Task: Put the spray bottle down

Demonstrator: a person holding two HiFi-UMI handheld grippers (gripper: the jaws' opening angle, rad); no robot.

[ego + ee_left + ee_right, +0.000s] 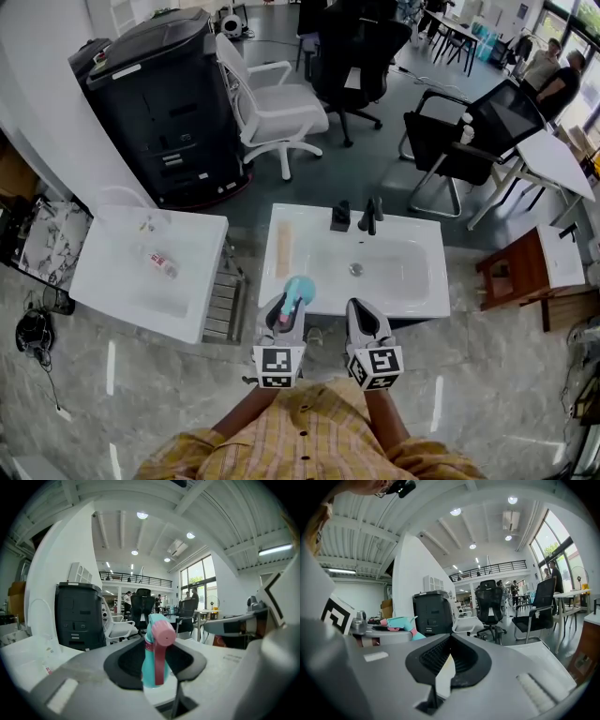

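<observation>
Head view first: at lower centre of the frame, the left gripper (284,311) has the spray bottle (298,291) pinched between its jaws. The bottle has a teal body and a pink head, and it hangs right over the near rim of the white sink (412,286). Just to the right, the right gripper (358,309) narrows to a point with nothing in it.

Over to the left gripper view: the bottle stands upright dead centre between the two black pads. Its pink nozzle and trigger face the camera, with the teal body behind. The jaws are clamped on its sides and held partway apart by it.

Now the right gripper view: the pads meet at their tips in the middle of the frame. Only a thin pale wedge shows between them nearer the camera, and nothing sits in it. At middle left, the bottle's teal-and-pink head pokes out above the other gripper, well clear of these jaws.
</observation>
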